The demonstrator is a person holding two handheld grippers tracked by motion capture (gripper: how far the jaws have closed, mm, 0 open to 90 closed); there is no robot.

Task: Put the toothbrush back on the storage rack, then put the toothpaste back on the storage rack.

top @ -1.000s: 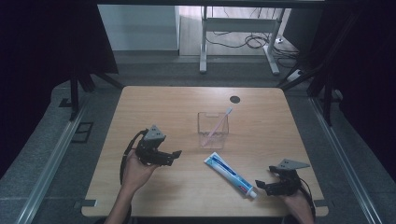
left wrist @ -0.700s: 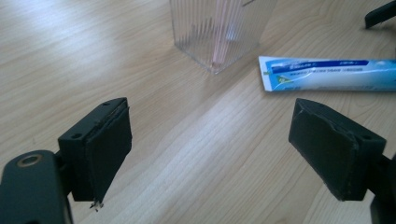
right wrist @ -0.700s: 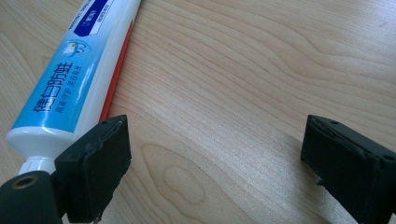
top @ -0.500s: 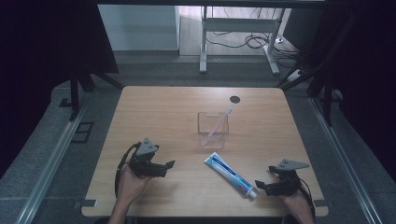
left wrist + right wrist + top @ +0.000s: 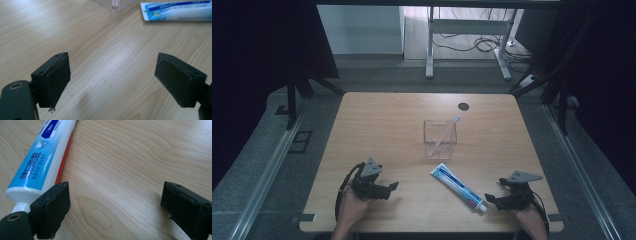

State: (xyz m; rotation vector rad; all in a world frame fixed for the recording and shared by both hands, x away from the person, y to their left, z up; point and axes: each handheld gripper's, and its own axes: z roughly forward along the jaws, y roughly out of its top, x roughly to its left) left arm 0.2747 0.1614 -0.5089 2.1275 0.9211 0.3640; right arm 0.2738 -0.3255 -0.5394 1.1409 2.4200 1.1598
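Note:
A blue and white toothpaste tube (image 5: 459,187) lies flat on the wooden table (image 5: 377,125), cap end toward the front right. Behind it stands a clear square cup (image 5: 440,138) with a pink toothbrush (image 5: 446,132) leaning inside. My left gripper (image 5: 395,185) rests low at the front left, open, with bare wood between its jaws; the toothpaste tube (image 5: 177,10) and the clear cup (image 5: 113,3) lie ahead of it. My right gripper (image 5: 488,199) sits at the front right, open, right beside the tube's cap. The toothpaste tube (image 5: 42,160) lies just outside its left jaw.
A dark round hole (image 5: 463,106) marks the table's far side. Beyond the table stand a white metal frame (image 5: 464,30) and cables on the floor. Dark curtains hang at both sides. The table's front edge runs just below both hands.
My left gripper has come down and toward the front of the table, now lying low over the wood. The right gripper, tube and cup have stayed put.

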